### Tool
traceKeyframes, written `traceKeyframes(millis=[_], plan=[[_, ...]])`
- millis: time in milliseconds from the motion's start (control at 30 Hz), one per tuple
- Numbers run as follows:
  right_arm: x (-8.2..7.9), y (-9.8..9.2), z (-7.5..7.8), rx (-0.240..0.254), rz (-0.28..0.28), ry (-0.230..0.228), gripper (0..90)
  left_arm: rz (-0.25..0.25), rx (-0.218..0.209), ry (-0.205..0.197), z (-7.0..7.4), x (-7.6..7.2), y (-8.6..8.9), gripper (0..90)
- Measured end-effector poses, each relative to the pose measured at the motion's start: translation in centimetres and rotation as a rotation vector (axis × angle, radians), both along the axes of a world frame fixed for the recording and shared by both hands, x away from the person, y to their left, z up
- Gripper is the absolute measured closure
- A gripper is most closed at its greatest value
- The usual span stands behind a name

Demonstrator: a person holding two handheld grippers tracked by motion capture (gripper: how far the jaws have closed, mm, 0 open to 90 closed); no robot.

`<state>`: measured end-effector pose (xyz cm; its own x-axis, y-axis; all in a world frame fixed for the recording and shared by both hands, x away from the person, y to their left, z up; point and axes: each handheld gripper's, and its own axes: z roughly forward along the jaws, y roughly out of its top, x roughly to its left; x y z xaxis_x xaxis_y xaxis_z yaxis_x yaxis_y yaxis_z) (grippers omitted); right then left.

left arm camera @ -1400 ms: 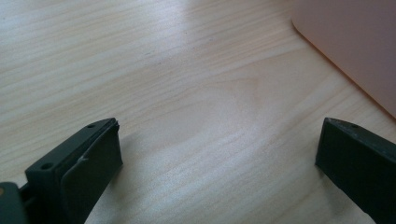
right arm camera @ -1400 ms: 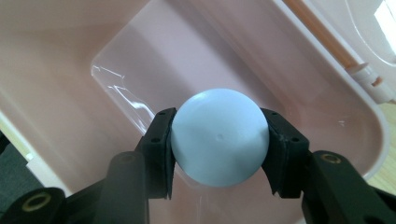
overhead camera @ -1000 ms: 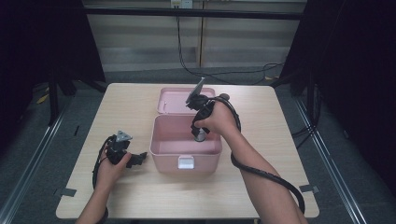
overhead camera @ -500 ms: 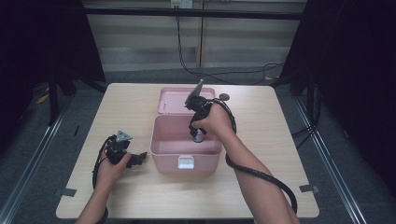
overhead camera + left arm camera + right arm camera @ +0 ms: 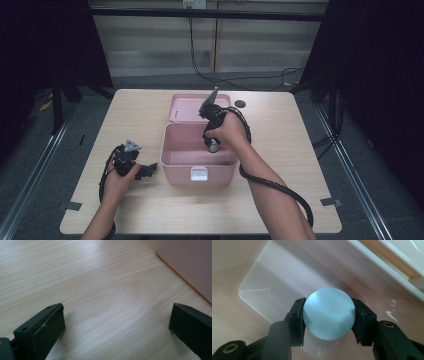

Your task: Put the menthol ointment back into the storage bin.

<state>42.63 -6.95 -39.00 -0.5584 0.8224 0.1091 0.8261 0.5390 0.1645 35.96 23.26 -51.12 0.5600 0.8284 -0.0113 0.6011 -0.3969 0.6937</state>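
A pink box (image 5: 172, 165) stands open in the middle of the table, its lid (image 5: 186, 107) lying flat behind it. My right gripper (image 5: 212, 145) points down into the box and is shut on a pale blue ball (image 5: 328, 313), which both pads press from the sides above the box's glossy floor (image 5: 259, 285). My left gripper (image 5: 145, 171) rests low over the table to the left of the box, jaws wide apart with bare wood between them; the box's pink wall (image 5: 190, 262) shows at the upper right of the left gripper view.
A small dark round disc (image 5: 240, 103) lies on the wooden table (image 5: 300, 150) behind the box at the right. A black cable (image 5: 280, 187) trails from the right gripper along the forearm. Dark floor and metal rails surround the table.
The right gripper has shifted slightly inside the box with the ball in it. The left hand has stayed still.
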Motion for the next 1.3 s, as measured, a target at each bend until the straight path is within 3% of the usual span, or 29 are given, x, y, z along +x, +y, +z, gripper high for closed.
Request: traceKeyframes(millis=[767, 1300], plan=[[0.4, -0.3, -1.2, -0.031, -0.026, -0.008, 50.5, -0.003, -0.002, 0.002, 0.0, 0.0, 0.0, 0.0], [0.6, 0.0, -2.5, -0.025, -0.032, -0.021, 50.5, -0.007, -0.003, 0.002, 0.0, 0.0, 0.0, 0.0]])
